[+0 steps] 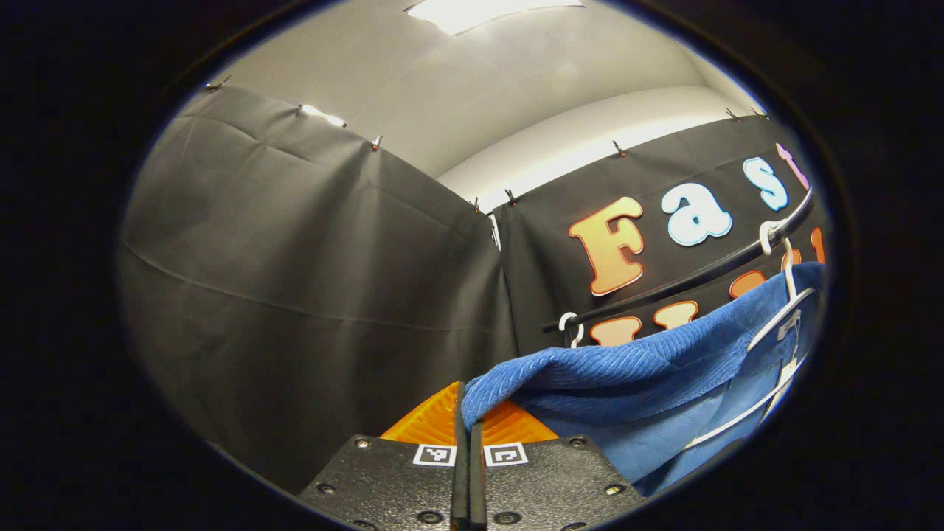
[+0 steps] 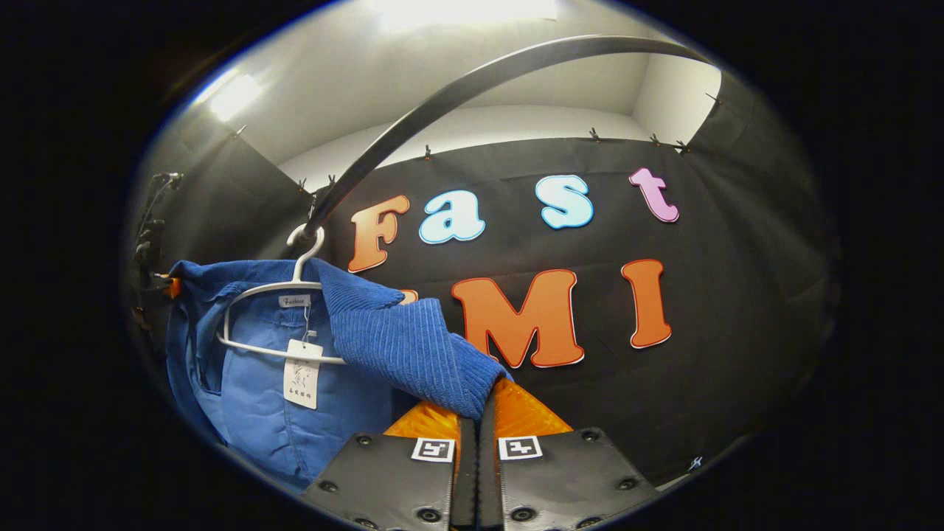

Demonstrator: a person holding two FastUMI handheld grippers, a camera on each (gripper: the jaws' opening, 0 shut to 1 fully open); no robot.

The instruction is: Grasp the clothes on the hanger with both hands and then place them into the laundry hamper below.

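The blue garment (image 1: 649,369) is being held at 2 points while it is hanging from the white hanger (image 2: 276,324) on the dark rail (image 2: 472,81); in the left gripper view, the left gripper (image 1: 469,413) is being seen clenched on a ribbed blue edge, with the cloth being pinched between its 2 closed fingers; in the right gripper view, the right gripper (image 2: 479,409) is likewise being seen clamped on the end of a ribbed blue fold, the fabric being drawn taut from the hanger down to the fingers. The hanger's hook is being kept on the rail, and a white tag (image 2: 302,372) is dangling from the garment's neck, so the garment is judged as not yet being freed. The grasping with both hands is therefore being taken as done; what is being left, as a judgement, is the pulling of the garment off the hanger, the lowering of it, and the release into the laundry hamper; the garment's shoulders are being carried by the hanger arms, so snagging is being regarded as a risk during the pull.
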